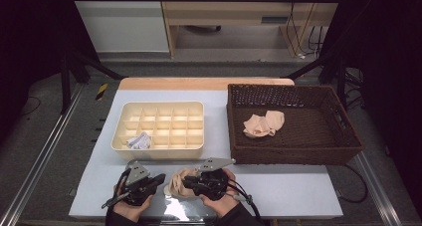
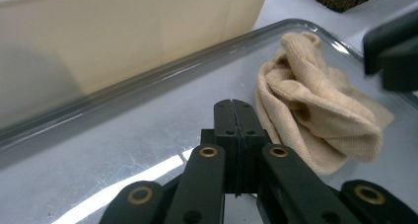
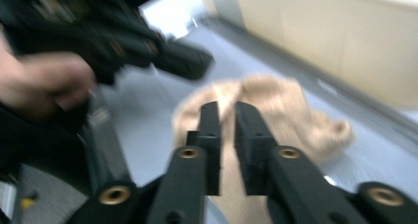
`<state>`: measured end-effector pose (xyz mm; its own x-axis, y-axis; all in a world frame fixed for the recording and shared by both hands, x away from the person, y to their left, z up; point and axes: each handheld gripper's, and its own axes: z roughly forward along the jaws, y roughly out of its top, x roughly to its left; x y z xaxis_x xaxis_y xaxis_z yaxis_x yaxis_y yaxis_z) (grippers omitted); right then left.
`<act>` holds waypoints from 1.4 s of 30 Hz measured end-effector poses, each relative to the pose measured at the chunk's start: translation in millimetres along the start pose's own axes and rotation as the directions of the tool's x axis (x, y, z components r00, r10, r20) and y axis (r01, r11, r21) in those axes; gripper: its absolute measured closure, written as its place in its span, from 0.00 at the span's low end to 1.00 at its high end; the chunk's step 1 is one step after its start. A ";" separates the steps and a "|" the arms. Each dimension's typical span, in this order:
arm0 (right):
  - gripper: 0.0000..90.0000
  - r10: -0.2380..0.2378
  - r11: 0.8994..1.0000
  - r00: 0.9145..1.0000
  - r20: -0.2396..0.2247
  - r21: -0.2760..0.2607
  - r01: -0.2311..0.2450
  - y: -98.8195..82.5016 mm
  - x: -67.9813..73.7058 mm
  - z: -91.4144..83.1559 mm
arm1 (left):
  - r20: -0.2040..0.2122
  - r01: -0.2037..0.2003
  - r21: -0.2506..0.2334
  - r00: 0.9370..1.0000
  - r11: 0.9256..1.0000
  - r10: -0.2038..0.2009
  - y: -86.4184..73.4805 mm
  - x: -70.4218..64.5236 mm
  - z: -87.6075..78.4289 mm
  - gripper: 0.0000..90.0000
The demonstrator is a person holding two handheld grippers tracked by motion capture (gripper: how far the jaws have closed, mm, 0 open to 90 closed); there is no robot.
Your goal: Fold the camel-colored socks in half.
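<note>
1. Beige knitted sock [image 1: 178, 183], crumpled in a heap: near the front edge of the pale grey tabletop [image 1: 278, 186], on a clear glossy sheet, between the two grippers. Seen also just right of the left fingers [image 2: 315, 120] and beyond the right fingers [image 3: 276, 110].
2. Left gripper [image 1: 160, 178], black, hand-held, grey three-cornered plate on top: at the front edge, left of the sock, tips pointing toward it. Fingers [image 2: 224, 120] clenched flat together, nothing between them; tips just beside the sock, contact not certain.
3. Right gripper [image 1: 188, 185], black, hand-held, likewise plated: at the front edge, right of the sock and over its right part. Fingers [image 3: 211, 130] nearly closed, a narrow gap left; sock cloth visible through the gap, but whether pinched cannot be told, view blurred.
4. Cream plastic organiser tray [image 1: 159, 151] with a grid of small compartments: left of centre, behind the grippers. One front-left compartment holding a white-and-grey bundled sock [image 1: 139, 141].
5. Dark brown woven wicker basket [image 1: 293, 156], rectangular, shallow: right half of the tabletop, beside the tray. Inside, a second beige crumpled sock [image 1: 263, 124], toward the middle left.
6. Bare wooden strip [image 1: 206, 83]: along the back edge of the tabletop.
</note>
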<state>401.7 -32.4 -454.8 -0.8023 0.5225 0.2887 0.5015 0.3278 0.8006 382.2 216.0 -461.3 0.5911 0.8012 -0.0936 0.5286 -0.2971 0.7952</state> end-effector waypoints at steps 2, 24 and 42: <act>0.99 -0.014 0.999 1.000 0.017 0.040 0.013 -4.8 -1.1 6.1 | 0.001 0.001 -0.015 1.000 1.000 -0.001 0.9 0.1 -1.6 0.99; 1.00 -0.025 0.999 0.997 0.072 0.026 0.023 -18.5 -13.2 -19.8 | 0.092 -0.141 0.007 0.986 0.990 0.140 27.9 -47.0 10.4 0.99; 0.66 0.014 0.999 0.992 0.129 0.038 -0.019 -26.5 -12.6 0.2 | 0.065 -0.128 0.065 0.990 0.990 0.123 2.9 -34.3 22.6 0.99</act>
<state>398.5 -47.6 -479.8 -0.7471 0.6237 0.2297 0.5282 0.3474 0.7748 377.3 175.9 -469.4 0.6902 0.7228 -0.0337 0.4872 -0.4298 0.7602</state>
